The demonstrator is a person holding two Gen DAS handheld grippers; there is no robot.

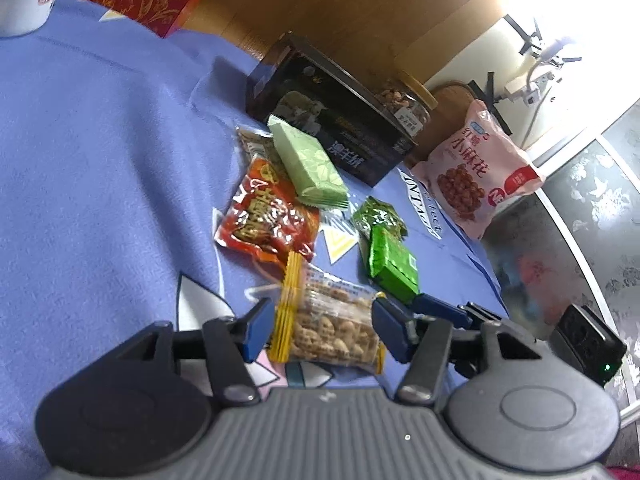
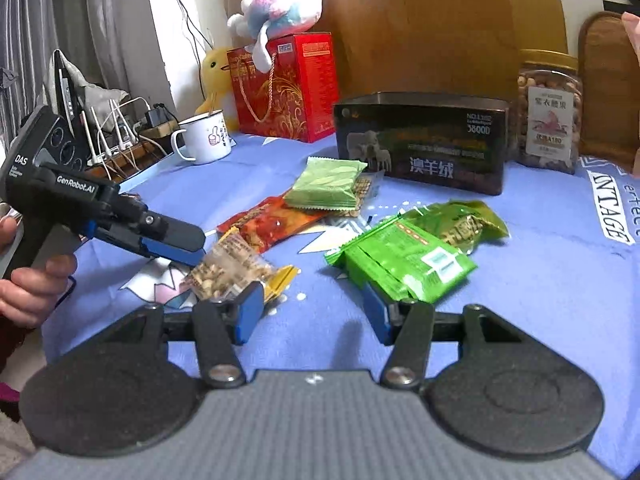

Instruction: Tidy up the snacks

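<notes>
A clear peanut packet (image 1: 332, 328) with a yellow edge sits between the blue pads of my left gripper (image 1: 324, 330), which is shut on it. The right wrist view shows that gripper (image 2: 192, 254) from the side, held by a hand (image 2: 28, 288), with the packet (image 2: 228, 272) at its tips. My right gripper (image 2: 316, 312) stands open over bare blue cloth (image 2: 540, 280). Its right finger touches the edge of a bright green packet (image 2: 404, 264). A red packet (image 2: 272, 220), a pale green packet (image 2: 328, 184) and a dark green bag (image 2: 468, 220) lie behind.
At the back stand a black tin (image 2: 424, 144), a jar of nuts (image 2: 550, 116), a red gift bag (image 2: 288, 88) and a white mug (image 2: 206, 136). A pink snack bag (image 1: 476, 172) leans at the cloth's right edge, where the table drops off.
</notes>
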